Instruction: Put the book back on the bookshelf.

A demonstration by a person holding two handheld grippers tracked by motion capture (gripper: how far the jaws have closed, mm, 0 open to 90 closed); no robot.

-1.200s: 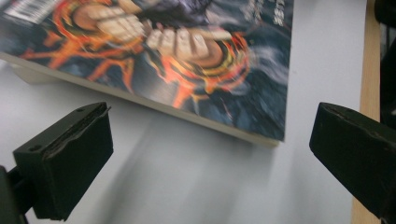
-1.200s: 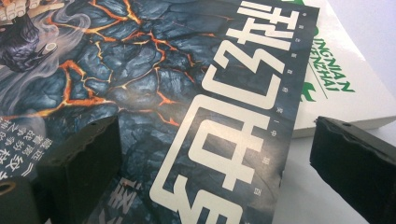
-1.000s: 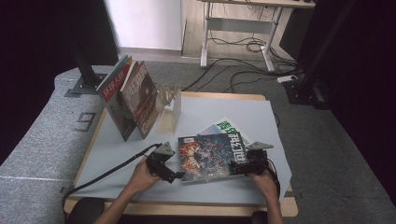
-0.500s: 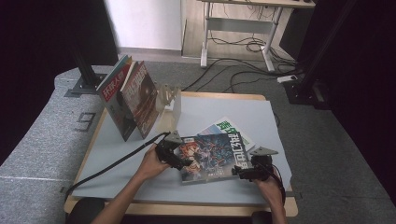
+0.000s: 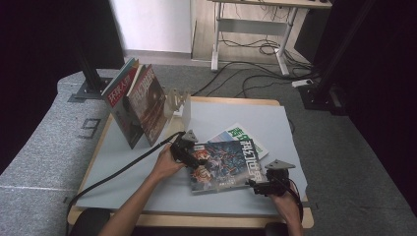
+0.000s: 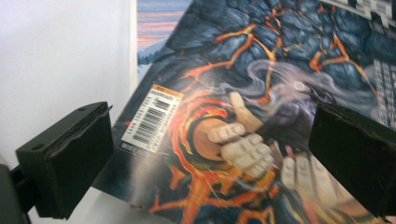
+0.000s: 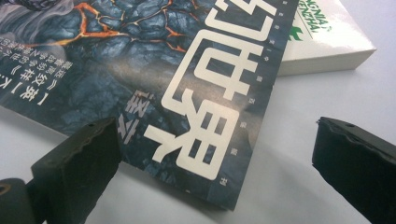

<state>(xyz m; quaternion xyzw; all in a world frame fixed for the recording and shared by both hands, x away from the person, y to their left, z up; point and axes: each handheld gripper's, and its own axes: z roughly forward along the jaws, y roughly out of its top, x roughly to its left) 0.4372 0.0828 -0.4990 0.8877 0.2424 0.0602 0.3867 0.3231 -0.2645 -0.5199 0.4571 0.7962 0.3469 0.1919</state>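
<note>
A magazine with a dark lava-patterned cover (image 5: 223,164) lies flat on the grey table mat (image 5: 123,162), partly over a white and green book (image 5: 242,133). My left gripper (image 5: 191,153) hovers at the magazine's left edge. In the left gripper view it stands open (image 6: 210,121) over the barcode corner of the magazine (image 6: 261,56). My right gripper (image 5: 259,187) sits at the magazine's near right corner. In the right gripper view it is open (image 7: 215,135), with the magazine (image 7: 154,56) corner lying between the jaws and the white book (image 7: 327,42) beyond.
Two books (image 5: 135,105) stand leaning at the table's back left beside a clear acrylic bookend (image 5: 178,101). Each gripper's cable trails toward the table's near edge. A desk frame and floor cables lie beyond the table.
My left gripper has moved away from me and to the right, onto the magazine's left edge. My right gripper has drawn slightly nearer to me, toward the magazine's near right corner.
</note>
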